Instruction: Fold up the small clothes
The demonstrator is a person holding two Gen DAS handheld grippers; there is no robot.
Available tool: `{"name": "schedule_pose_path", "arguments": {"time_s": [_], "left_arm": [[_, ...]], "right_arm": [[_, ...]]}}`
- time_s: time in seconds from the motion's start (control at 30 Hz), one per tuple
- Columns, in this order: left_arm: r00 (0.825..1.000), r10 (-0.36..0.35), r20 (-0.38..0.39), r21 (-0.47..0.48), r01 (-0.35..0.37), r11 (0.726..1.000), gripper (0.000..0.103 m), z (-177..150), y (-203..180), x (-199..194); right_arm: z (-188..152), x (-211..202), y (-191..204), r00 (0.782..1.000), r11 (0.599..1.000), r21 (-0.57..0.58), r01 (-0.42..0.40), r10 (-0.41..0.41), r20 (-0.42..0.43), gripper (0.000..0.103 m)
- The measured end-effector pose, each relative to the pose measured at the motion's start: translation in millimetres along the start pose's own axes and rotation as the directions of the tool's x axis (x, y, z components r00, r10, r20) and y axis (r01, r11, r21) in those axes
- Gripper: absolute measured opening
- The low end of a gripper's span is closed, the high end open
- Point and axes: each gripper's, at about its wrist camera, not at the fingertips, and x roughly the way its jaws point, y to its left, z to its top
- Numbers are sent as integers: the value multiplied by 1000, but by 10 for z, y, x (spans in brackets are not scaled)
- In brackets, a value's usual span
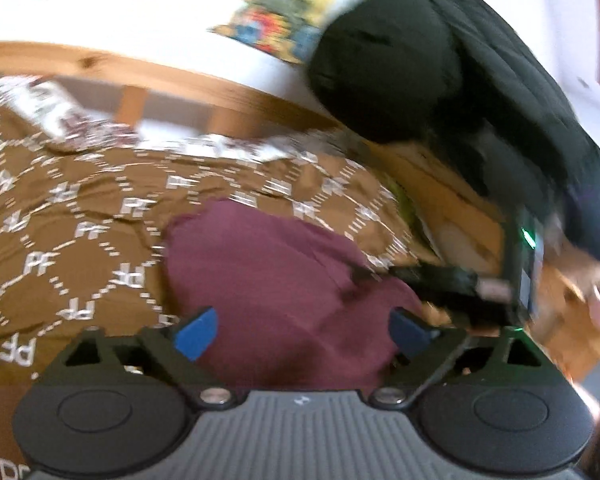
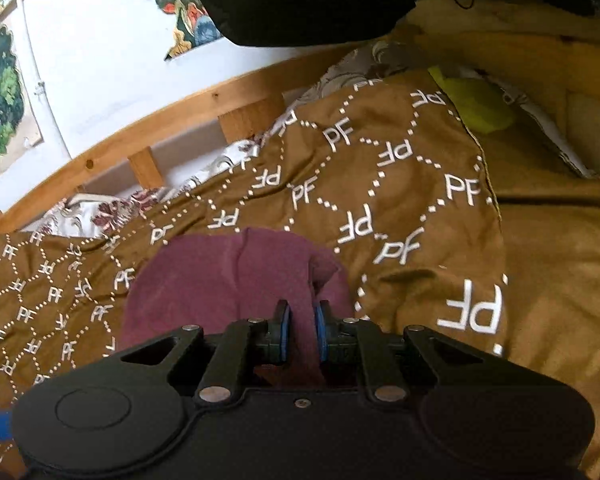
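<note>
The soft maroon knit garment lay at lower centre on the brown monogrammed bedspread, a fold clamped in the right gripper while the left gripper stood wide apart and empty above it, so carrying that pinched edge evenly across would probably fold neatest.

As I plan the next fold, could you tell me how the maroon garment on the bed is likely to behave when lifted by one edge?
The maroon garment will probably hang limp: it already creases where the right gripper pinches it. It looks thin and light, so one grip should carry it. It may drag on the brown blanket rather than slide.
</note>
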Motion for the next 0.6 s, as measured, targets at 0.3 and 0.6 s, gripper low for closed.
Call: {"name": "schedule_pose_path", "arguments": {"time_s": [0.3, 0.6], "left_arm": [[993, 56, -100, -216, -77, 973, 100, 37, 514, 224], [966, 86, -244, -163, -128, 978, 101, -177, 535, 441]], "right_arm": [[-11, 3, 7, 999, 999, -18, 34, -34, -13, 21], [-2, -84, -138, 999, 995, 93, 31, -31, -10, 68]]}}
